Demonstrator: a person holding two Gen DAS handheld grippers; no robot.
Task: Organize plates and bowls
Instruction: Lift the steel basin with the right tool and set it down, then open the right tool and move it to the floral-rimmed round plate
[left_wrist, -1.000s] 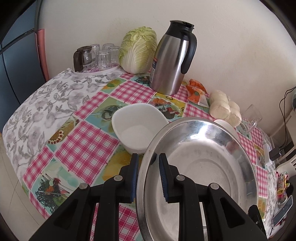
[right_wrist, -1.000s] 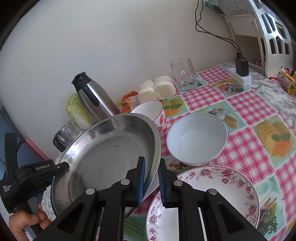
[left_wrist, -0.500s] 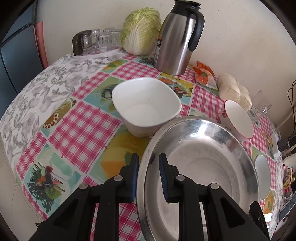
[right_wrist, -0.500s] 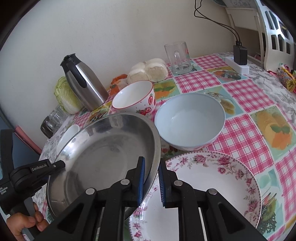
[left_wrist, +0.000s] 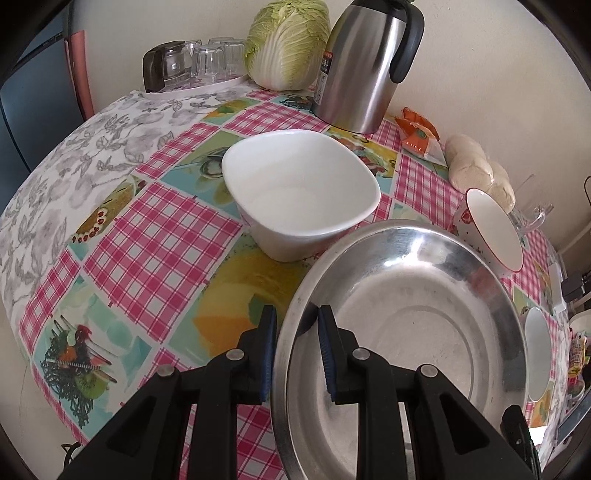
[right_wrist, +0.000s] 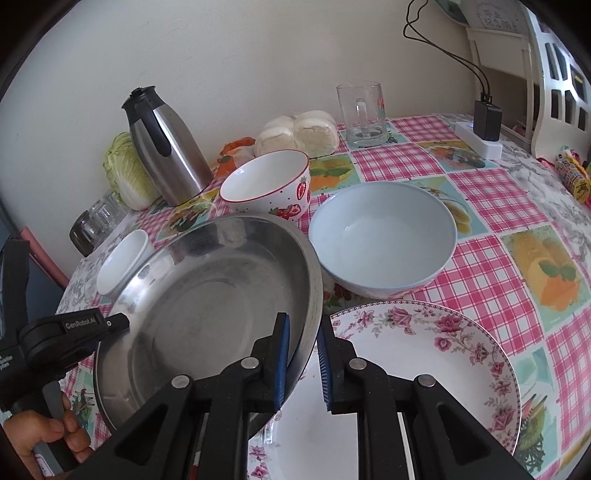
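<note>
A large steel basin (left_wrist: 402, 332) is held by both grippers. My left gripper (left_wrist: 293, 350) is shut on its left rim; my right gripper (right_wrist: 303, 360) is shut on its right rim (right_wrist: 312, 291). The basin (right_wrist: 214, 306) overlaps the left edge of a floral plate (right_wrist: 424, 373). A white squarish bowl (left_wrist: 299, 192) sits just beyond the basin; it also shows in the right wrist view (right_wrist: 123, 266). A strawberry bowl (right_wrist: 267, 186) and a pale blue bowl (right_wrist: 384, 240) stand behind and to the right.
A steel thermos jug (left_wrist: 365, 62), cabbage (left_wrist: 286, 40) and tray of glasses (left_wrist: 199, 62) line the wall. Buns (right_wrist: 299, 133), a glass mug (right_wrist: 364, 114) and a power strip with charger (right_wrist: 484, 129) are at the back right. The tablecloth's left edge (left_wrist: 44, 192) drops off.
Both grippers have lowered and carried the basin forward over the table. The white bowl and strawberry bowl appear closer; the basin now overlaps the floral plate's edge.
</note>
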